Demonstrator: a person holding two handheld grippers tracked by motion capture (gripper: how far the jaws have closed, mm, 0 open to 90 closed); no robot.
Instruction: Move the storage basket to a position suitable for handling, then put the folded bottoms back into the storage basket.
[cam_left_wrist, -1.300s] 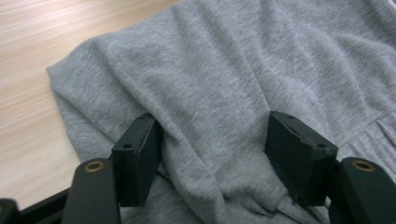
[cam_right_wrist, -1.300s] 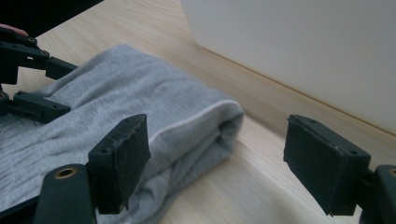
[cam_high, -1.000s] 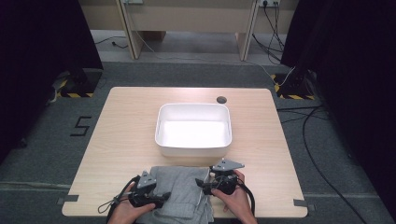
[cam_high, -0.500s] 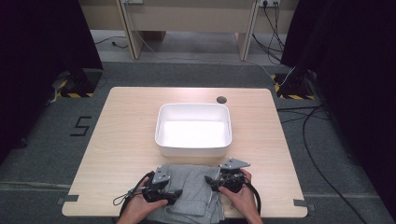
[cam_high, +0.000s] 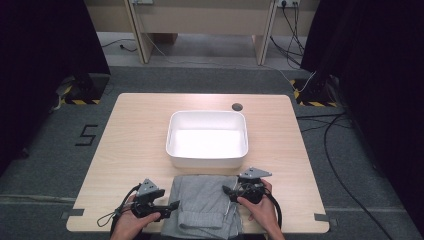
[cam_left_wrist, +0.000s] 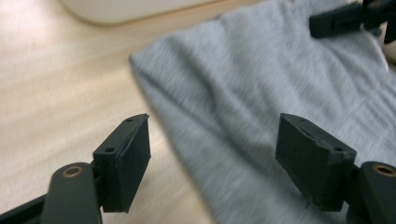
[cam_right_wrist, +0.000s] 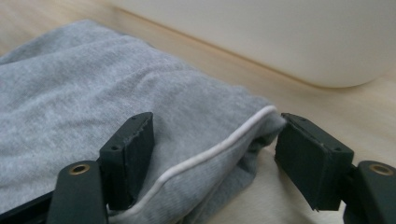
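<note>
Pale wood tabletop (cam_high: 125, 145) is carrying a white tub (cam_high: 207, 138) at centre; grey cloth (cam_high: 205, 202) is lying below it. Left gripper (cam_high: 172, 205) and right gripper (cam_high: 226, 190) are flanking the cloth, jaws spread.

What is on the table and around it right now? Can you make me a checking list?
Surface: light wooden table with a small dark round hole near the far edge.
Job's things: white tub, empty, in the middle; folded grey cloth at the near edge, just in front of the tub, with a white piped hem.
Clutter: nothing seen.
Grippers: left gripper open at the cloth's left edge; right gripper open, jaws either side of the cloth's right corner.
Cables: a black cable trails from each gripper; more cables lie on the floor to the right.
Surroundings: grey carpet with a "5" mark, black curtains both sides, yellow-black hazard tape.
</note>
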